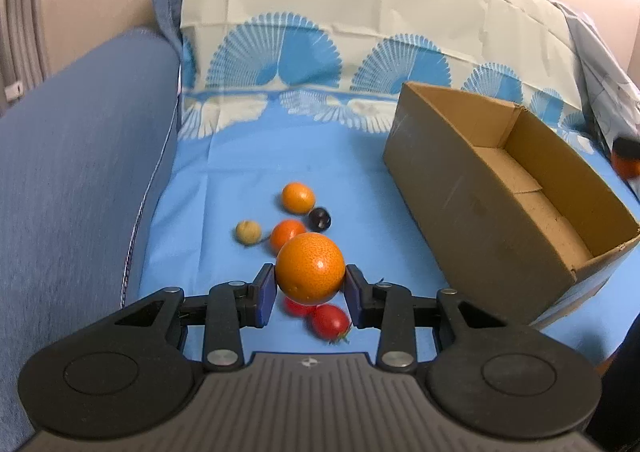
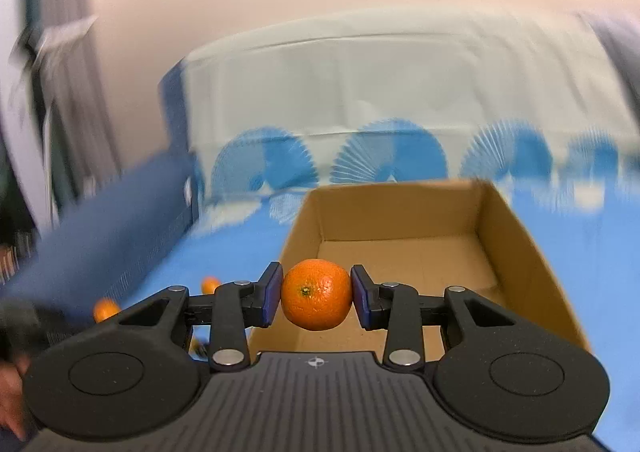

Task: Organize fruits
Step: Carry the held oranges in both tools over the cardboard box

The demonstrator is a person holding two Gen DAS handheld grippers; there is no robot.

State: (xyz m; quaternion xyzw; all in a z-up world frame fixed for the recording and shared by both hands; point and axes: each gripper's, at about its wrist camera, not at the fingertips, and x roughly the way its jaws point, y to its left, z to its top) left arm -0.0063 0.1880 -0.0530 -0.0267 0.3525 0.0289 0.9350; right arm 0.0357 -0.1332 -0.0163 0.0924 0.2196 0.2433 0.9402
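Left wrist view: an orange [image 1: 310, 268] sits pinched between the blue pads of the left gripper [image 1: 310, 286], lifted above the blue cloth [image 1: 248, 155]. Just beneath lie two red tomatoes [image 1: 330, 322]; beyond are two smaller oranges [image 1: 298, 197], a dark round fruit [image 1: 319, 219] and a tan one [image 1: 248, 232]. An open cardboard box [image 1: 472, 211], nothing visible inside, stands to the right, apart from the fruit. Right wrist view, blurred: the right gripper [image 2: 316, 296] clamps a second orange [image 2: 316, 294] over the near edge of the box. A blue sofa arm [image 1: 80, 155] flanks the cloth.
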